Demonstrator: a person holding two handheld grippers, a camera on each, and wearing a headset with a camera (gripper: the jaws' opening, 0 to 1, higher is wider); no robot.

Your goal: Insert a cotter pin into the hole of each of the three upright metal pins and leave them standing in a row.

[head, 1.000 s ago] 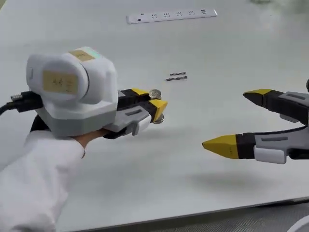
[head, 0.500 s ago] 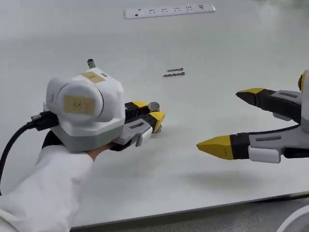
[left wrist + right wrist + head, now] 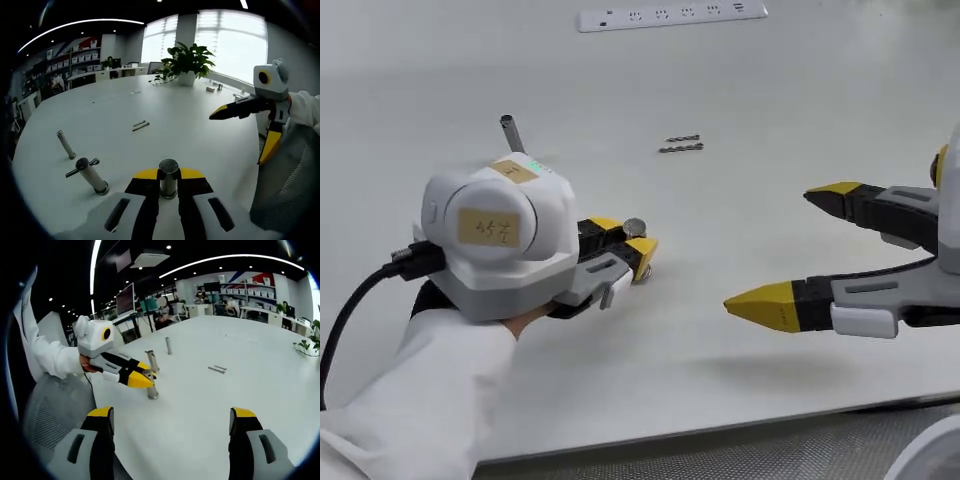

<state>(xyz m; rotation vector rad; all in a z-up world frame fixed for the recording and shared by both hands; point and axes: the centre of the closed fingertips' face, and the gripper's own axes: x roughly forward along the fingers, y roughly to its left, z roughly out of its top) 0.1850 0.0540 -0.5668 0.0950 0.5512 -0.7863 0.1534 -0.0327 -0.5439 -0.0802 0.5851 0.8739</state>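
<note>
- Labels: two tan stickers (image 3: pixel 487 228) on the housing of the left hand-held gripper (image 3: pixel 638 250); their faint writing was not legible.
- Left hand-held gripper: jaws pressed onto the gripped metal pin (image 3: pixel 169 177) near its top. The pin stood upright with its base on the worktop (image 3: pixel 740 90).
- Right hand-held gripper (image 3: pixel 770 245): jaws spread wide, holding nothing, well apart from the pins and near the worktop's front edge.
- Second metal pin (image 3: pixel 92 176): just left of the gripped one, with a fitted cotter pin (image 3: pixel 81 165) through its top.
- Third metal pin (image 3: pixel 510 133): further along the same side, bare.
- Loose cotter pins (image 3: pixel 681 144): two, lying side by side on open worktop beyond the grippers.
- Worktop: white, matte, broad; a power strip (image 3: pixel 670 15) lay near its far edge.
- Room: open office with shelving, large windows and a potted plant (image 3: pixel 187 62) on the worktop's far end.
</note>
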